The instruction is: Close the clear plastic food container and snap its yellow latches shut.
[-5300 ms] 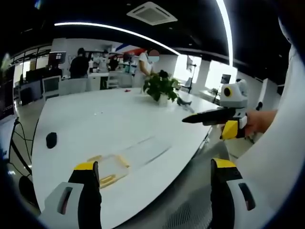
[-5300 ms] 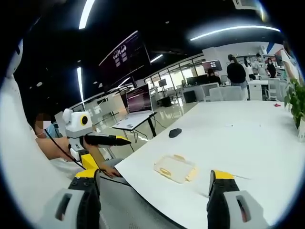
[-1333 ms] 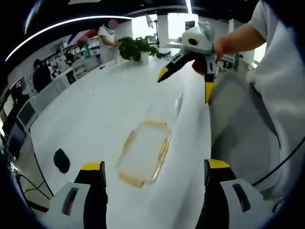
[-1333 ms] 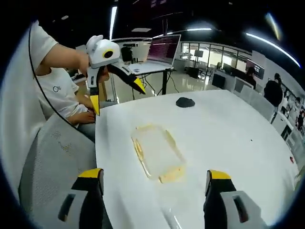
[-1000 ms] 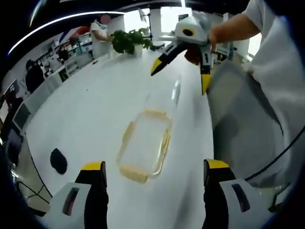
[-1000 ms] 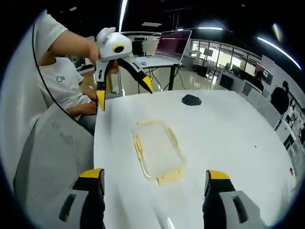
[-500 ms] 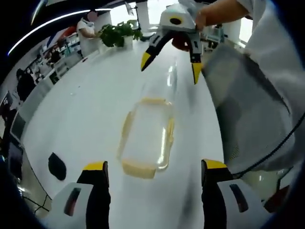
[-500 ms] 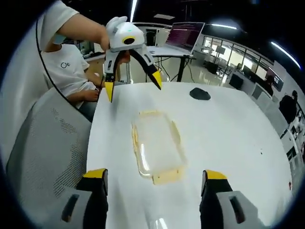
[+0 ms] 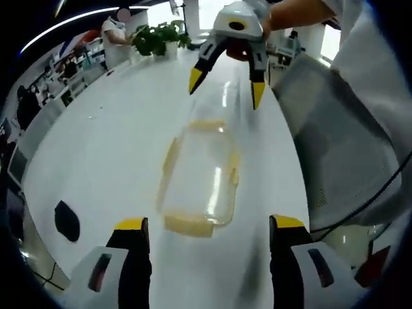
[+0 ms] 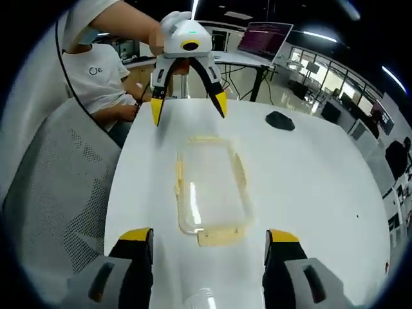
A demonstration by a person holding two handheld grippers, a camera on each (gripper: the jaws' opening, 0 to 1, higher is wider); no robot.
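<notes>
— Where is the container (image 9: 198,174) seen?
— It is shown flat on the white tabletop (image 9: 109,129), clear-walled, its yellow latches (image 10: 219,236) folded out at the ends and sides, between the two tools.

— And the tools?
— The left tool (image 9: 204,223) and right tool (image 10: 209,234) are held spread wide, nothing gripped.

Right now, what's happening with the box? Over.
Left gripper and right gripper open, facing across container. Yellow latches unsnapped. Nothing blocking.
</notes>
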